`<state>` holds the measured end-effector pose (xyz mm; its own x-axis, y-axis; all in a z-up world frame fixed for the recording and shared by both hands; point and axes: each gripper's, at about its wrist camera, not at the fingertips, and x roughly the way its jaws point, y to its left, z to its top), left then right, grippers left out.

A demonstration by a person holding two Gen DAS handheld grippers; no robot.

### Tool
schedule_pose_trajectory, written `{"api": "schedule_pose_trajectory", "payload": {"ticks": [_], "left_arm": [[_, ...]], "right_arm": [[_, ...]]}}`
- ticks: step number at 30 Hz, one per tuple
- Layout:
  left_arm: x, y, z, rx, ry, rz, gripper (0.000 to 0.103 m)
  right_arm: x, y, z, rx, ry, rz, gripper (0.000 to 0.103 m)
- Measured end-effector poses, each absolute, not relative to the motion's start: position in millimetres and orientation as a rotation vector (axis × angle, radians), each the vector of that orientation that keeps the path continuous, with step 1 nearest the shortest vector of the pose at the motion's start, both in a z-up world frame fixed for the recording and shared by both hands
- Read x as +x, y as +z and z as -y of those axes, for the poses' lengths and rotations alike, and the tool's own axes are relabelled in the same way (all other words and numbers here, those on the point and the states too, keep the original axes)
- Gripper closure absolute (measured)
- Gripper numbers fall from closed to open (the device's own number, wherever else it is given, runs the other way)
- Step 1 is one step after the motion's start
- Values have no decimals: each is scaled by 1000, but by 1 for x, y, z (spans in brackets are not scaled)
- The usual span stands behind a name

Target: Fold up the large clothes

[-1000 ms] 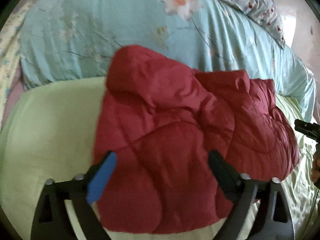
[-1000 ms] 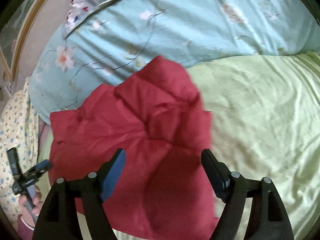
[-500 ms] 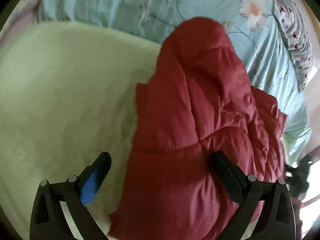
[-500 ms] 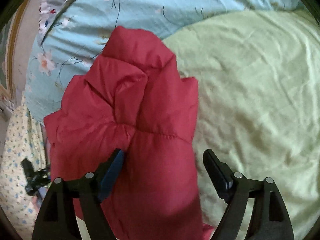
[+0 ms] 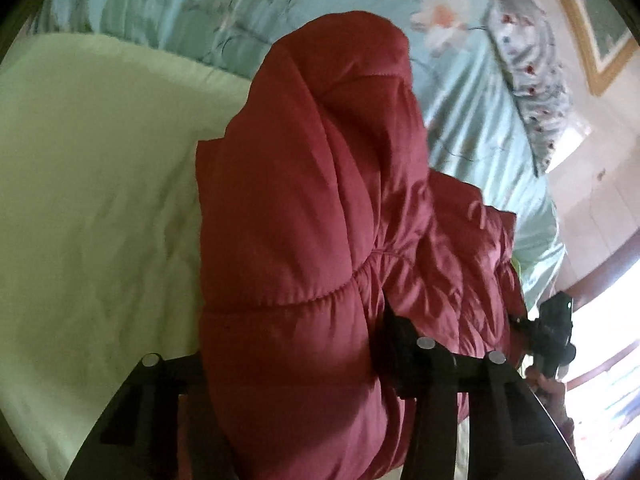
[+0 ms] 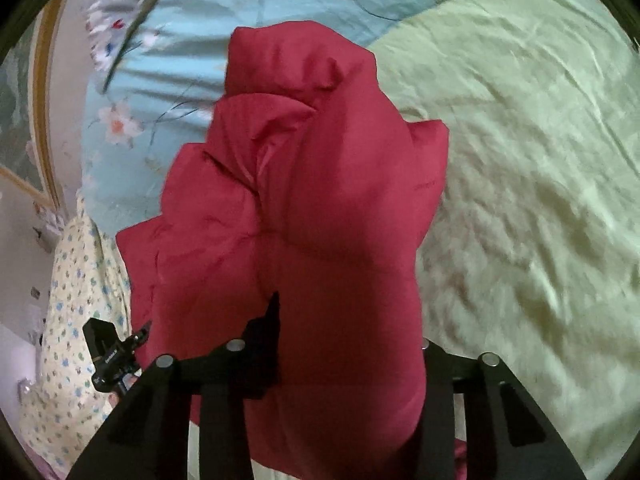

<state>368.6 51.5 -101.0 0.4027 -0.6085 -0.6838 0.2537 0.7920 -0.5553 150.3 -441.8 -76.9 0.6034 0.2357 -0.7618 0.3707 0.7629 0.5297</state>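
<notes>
A puffy dark red quilted jacket (image 5: 304, 216) lies bunched on a pale green bedsheet (image 5: 92, 184). My left gripper (image 5: 292, 344) is closed around a thick fold of the jacket's near edge; the padding bulges between its fingers and hides the left one. In the right wrist view the same jacket (image 6: 320, 200) fills the middle, and my right gripper (image 6: 348, 344) is closed around its near edge too, with fabric bulging over the right finger. Each gripper appears small at the edge of the other's view, the right gripper (image 5: 556, 332) and the left gripper (image 6: 116, 352).
A light blue floral duvet (image 5: 460, 92) lies bunched behind the jacket. A floral pillow (image 5: 528, 60) rests at the back. A yellow flowered cloth (image 6: 68, 320) hangs at the bed's side. The green sheet (image 6: 520, 160) stretches wide to the right of the jacket.
Both grippers moved in onto the jacket's near edge and shut on it; they stood open before. The jacket has bunched up and lifted between them.
</notes>
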Motion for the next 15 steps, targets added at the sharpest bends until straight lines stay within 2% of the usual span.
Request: {"api": "schedule_pose_trajectory", "payload": {"ticks": [10, 15], "left_arm": [[246, -59, -112, -404, -591, -994, 61], [180, -57, -155, -447, -591, -1026, 61]], "right_arm": [[89, -56, 393, 706, 0, -958, 66], [47, -54, 373, 732, 37, -970, 66]]}}
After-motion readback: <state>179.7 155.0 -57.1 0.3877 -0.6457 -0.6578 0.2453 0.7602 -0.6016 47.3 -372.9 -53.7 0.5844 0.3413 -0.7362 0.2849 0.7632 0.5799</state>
